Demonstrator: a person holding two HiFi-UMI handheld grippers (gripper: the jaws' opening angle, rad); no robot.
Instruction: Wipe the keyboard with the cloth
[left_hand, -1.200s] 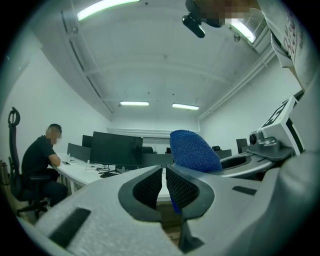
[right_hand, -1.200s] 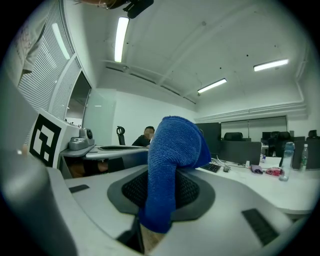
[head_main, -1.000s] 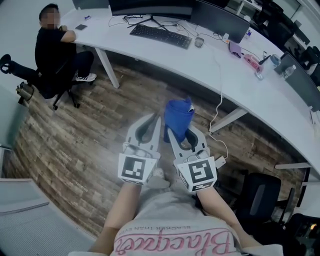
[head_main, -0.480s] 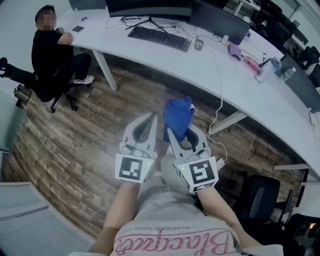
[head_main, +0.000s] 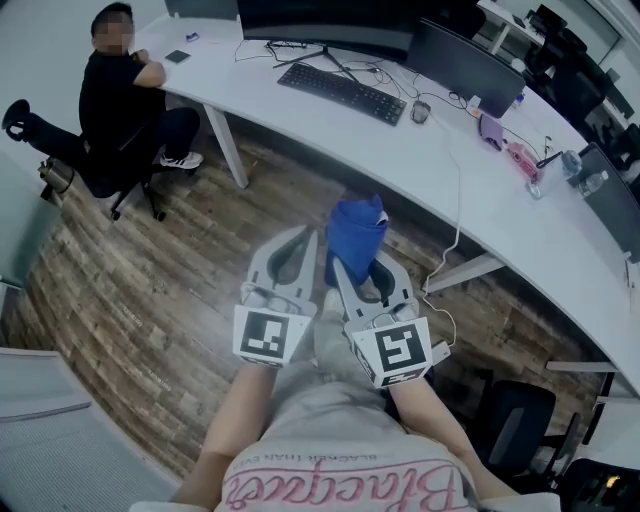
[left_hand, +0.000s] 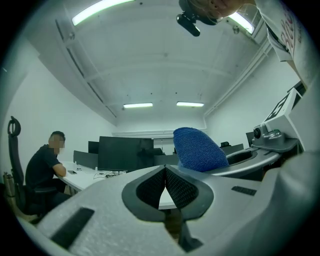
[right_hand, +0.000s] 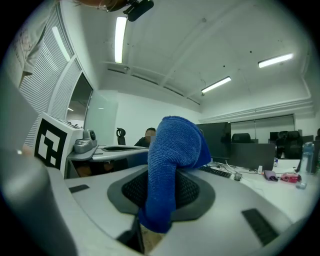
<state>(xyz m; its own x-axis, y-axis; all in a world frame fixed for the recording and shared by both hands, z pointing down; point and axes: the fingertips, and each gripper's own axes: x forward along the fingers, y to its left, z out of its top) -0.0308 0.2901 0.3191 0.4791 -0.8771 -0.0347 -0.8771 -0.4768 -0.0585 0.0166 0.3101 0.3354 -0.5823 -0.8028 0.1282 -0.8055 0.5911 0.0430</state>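
A blue cloth (head_main: 356, 236) (right_hand: 172, 160) is pinched between the jaws of my right gripper (head_main: 345, 268) (right_hand: 162, 192), which is shut on it; the cloth bunches up above the jaw tips. My left gripper (head_main: 303, 262) (left_hand: 165, 187) is shut with nothing in it, held side by side with the right one over the wooden floor. From the left gripper view the cloth (left_hand: 197, 150) shows to the right. The black keyboard (head_main: 342, 92) lies far ahead on the long white desk (head_main: 400, 150), in front of dark monitors (head_main: 330, 18). In the right gripper view the keyboard (right_hand: 216, 171) is small and distant.
A person in black (head_main: 125, 95) sits on an office chair at the desk's left end. A mouse (head_main: 421, 110), cables, a purple item (head_main: 492, 131) and pink items (head_main: 524, 160) lie on the desk. A white cable (head_main: 452, 230) hangs to the floor. A black chair (head_main: 510, 425) stands at my right.
The head view has shifted, so the desk and keyboard sit slightly lower and further right in frame. Both grippers keep their pose, the cloth still held by the right one.
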